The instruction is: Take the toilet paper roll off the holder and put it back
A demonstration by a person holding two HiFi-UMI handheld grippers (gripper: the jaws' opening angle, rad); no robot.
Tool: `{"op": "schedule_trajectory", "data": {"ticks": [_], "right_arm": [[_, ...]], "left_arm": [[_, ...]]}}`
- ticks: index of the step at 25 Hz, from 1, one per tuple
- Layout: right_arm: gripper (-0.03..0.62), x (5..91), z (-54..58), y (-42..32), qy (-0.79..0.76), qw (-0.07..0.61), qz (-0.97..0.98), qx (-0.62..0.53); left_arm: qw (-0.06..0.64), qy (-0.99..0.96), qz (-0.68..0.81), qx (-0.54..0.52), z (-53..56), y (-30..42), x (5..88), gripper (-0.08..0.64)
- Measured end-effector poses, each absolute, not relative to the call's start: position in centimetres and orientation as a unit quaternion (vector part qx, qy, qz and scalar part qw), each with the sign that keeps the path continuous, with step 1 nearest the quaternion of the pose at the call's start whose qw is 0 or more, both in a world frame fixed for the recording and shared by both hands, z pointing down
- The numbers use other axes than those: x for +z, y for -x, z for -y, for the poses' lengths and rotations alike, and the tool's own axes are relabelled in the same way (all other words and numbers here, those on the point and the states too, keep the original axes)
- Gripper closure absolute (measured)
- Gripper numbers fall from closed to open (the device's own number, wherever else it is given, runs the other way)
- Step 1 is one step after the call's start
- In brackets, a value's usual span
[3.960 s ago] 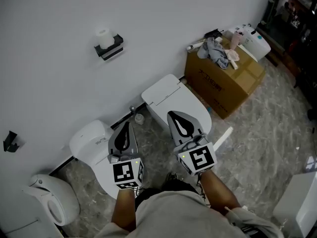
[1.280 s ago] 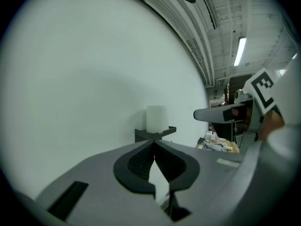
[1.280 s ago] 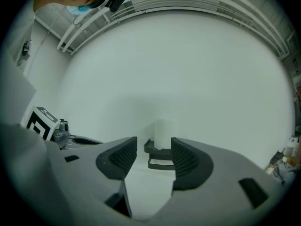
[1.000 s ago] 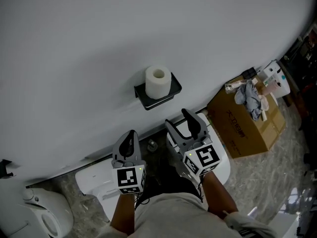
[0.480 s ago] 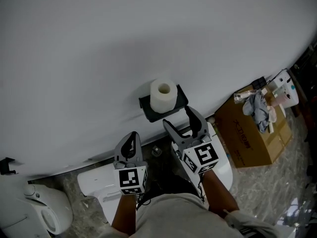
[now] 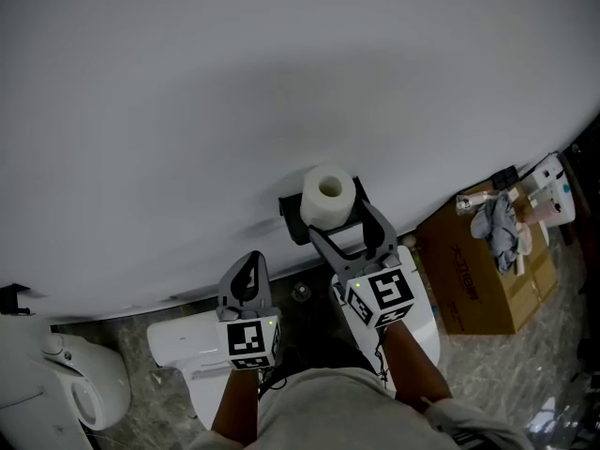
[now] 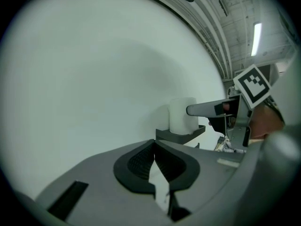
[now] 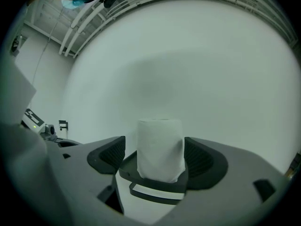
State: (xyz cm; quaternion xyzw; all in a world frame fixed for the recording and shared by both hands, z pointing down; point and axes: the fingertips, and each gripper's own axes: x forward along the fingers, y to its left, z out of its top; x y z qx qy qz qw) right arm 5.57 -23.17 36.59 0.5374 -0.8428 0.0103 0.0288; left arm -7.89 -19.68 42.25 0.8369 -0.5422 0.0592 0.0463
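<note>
A white toilet paper roll point(image 6: 328, 195) stands upright on a black wall-mounted holder point(image 6: 291, 221). My right gripper point(image 6: 343, 223) has reached up to it. Its jaws are opening and stand on either side of the roll without pressing on it. In the right gripper view the roll point(image 8: 160, 147) sits between the two pads on the holder's shelf point(image 8: 155, 186), with a small gap on each side. My left gripper point(image 6: 246, 277) hangs lower and to the left, shut and empty. The left gripper view shows the roll point(image 7: 182, 116) ahead, with one of the right gripper's fingers point(image 7: 211, 108) beside it.
The white wall fills most of the view. Below are a white toilet point(image 6: 183, 340), another toilet point(image 6: 412, 307) under my right arm, and a third fixture point(image 6: 80, 392) at the far left. A cardboard box point(image 6: 478, 270) with clutter stands at right. A small black hook point(image 6: 14, 298) is on the wall.
The roll and holder have come closer. My right gripper has risen toward the holder with its jaws spreading, and now flanks the roll. The left gripper has stayed shut and low.
</note>
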Motion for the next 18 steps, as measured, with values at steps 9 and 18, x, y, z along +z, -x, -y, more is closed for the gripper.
{"op": "schedule_trajectory", "data": {"ticks": [9,18], "right_arm": [[0.230,36.9,25.1,-5.2,-0.542,0.035,0.839,0.029],[0.230,37.3,26.3,-4.9,-0.548,0.049,0.834,0.043]], "left_arm": [[0.048,-0.827,0.557,0.061,20.5,9.2,42.5,0.551],[0.043,-0.821,0.566,0.065,20.8,10.3,42.4,0.551]]}}
